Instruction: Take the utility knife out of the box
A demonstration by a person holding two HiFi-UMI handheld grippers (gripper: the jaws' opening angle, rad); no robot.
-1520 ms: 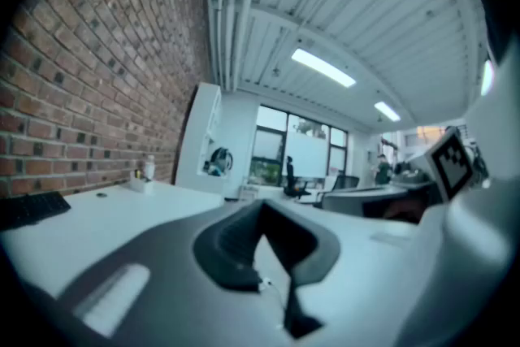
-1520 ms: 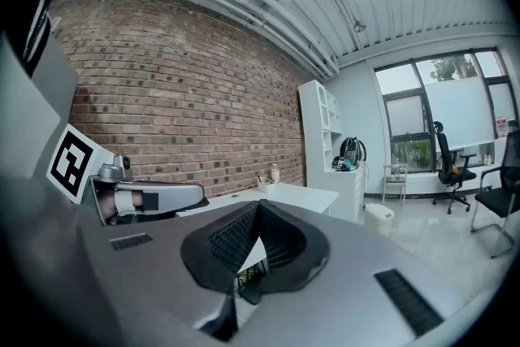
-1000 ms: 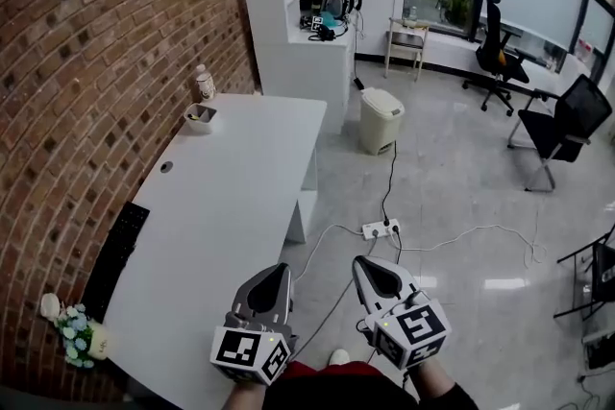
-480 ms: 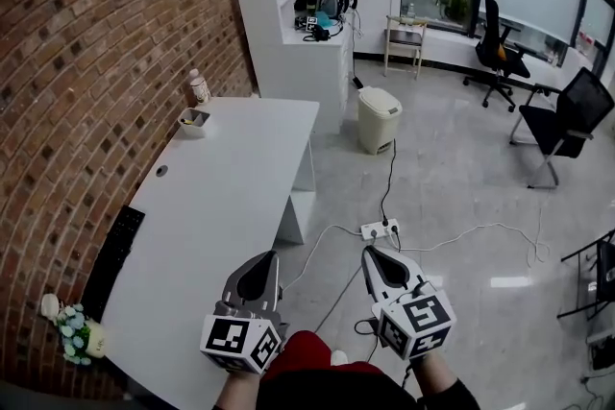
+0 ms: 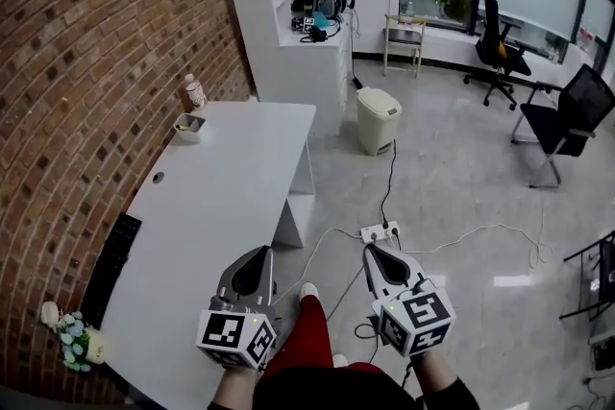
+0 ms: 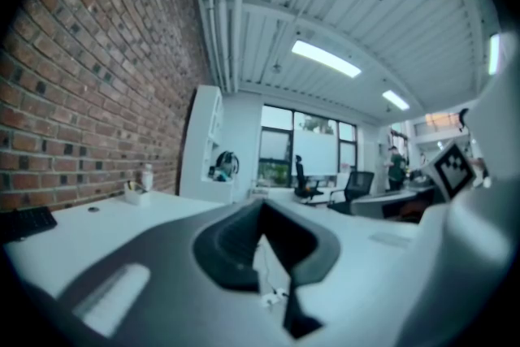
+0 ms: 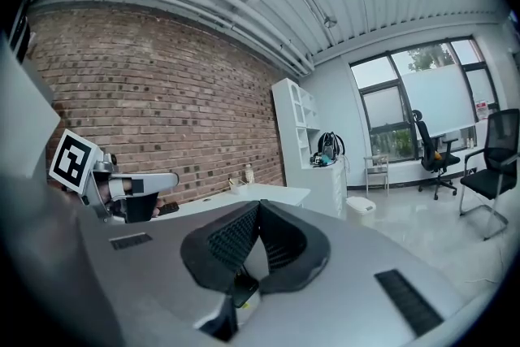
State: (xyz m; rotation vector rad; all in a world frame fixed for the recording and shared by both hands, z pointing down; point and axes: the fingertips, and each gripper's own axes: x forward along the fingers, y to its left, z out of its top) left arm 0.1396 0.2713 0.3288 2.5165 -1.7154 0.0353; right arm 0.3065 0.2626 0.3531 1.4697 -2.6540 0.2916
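No utility knife can be made out in any view. A small open container (image 5: 188, 126), which may be the box, is seen at the far end of the white surface (image 5: 221, 197), upper left of the head view, beside a bottle (image 5: 195, 91); its contents are too small to be told. The left tongs (image 5: 258, 253) and the right tongs (image 5: 375, 252) are held low in the frame, well apart from that container, both closed tip to tip with nothing between them. The knife is judged to be light, stiff and slim, with a smooth handle that could slip and a blade end that must be avoided. It would best be taken across the narrow sides of the handle, near its middle.
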